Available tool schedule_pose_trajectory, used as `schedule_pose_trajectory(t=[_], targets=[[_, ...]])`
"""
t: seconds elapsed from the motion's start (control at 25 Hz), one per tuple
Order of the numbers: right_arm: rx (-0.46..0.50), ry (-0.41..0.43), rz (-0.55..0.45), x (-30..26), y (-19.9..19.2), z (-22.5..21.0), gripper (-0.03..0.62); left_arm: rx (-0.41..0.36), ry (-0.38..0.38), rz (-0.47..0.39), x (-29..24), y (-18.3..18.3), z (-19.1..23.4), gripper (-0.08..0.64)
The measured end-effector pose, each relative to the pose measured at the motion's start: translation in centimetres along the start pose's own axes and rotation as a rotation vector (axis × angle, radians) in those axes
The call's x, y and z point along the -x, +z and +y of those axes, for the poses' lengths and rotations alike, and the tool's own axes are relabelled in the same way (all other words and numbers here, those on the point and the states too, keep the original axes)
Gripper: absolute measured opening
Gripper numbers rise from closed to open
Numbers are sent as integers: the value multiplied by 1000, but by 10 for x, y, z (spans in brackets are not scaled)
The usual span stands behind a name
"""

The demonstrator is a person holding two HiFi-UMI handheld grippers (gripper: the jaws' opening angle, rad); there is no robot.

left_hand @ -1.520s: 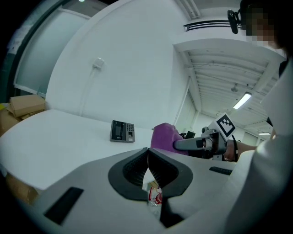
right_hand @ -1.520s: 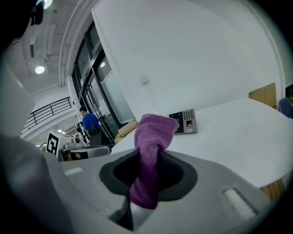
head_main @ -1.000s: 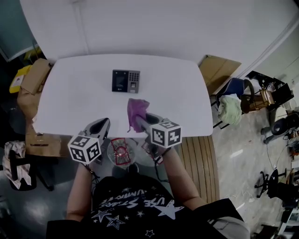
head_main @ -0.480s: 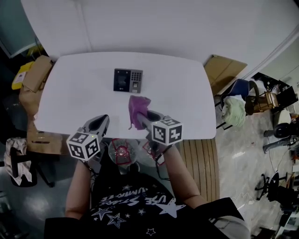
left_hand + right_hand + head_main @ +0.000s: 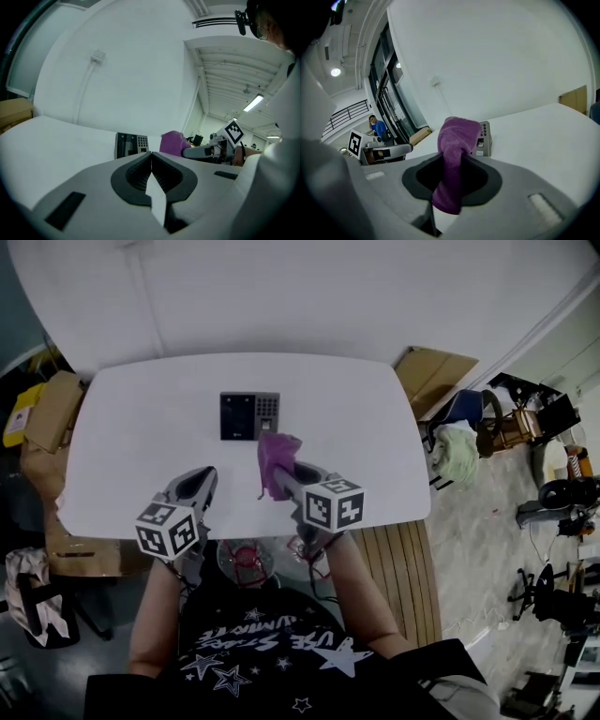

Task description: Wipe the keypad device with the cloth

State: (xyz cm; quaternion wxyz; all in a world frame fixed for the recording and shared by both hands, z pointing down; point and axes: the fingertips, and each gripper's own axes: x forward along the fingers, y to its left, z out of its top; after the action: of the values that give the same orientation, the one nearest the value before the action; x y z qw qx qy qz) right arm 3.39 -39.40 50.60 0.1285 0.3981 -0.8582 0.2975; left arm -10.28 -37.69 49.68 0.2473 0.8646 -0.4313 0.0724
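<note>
The keypad device lies flat near the middle of the white table; it is dark with a screen at left and a grey keypad at right. It also shows in the left gripper view as the keypad device and, partly hidden, in the right gripper view as the keypad device. My right gripper is shut on the purple cloth, which bunches above the jaws just short of the device; the cloth hangs down between them. My left gripper is shut, holding nothing, over the table's near edge.
Cardboard boxes stand left of the table and another box at its right. A chair with a pale cloth sits to the right. A person in blue is far off in the right gripper view.
The right gripper has carried the purple cloth a little forward, so it now sits right beside the device's near right corner. The left gripper has barely moved.
</note>
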Motion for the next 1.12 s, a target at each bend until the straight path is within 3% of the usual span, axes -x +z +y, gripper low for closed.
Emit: schedule_pose_trajectory(t=[0.6,1.12], targets=[[-28,-61,0,-98,50,-4,98,19,-85,47,-45,44,95,8],[-26,-52,59,-166,55,1,98,42,-102,75,-62,53,145,8]])
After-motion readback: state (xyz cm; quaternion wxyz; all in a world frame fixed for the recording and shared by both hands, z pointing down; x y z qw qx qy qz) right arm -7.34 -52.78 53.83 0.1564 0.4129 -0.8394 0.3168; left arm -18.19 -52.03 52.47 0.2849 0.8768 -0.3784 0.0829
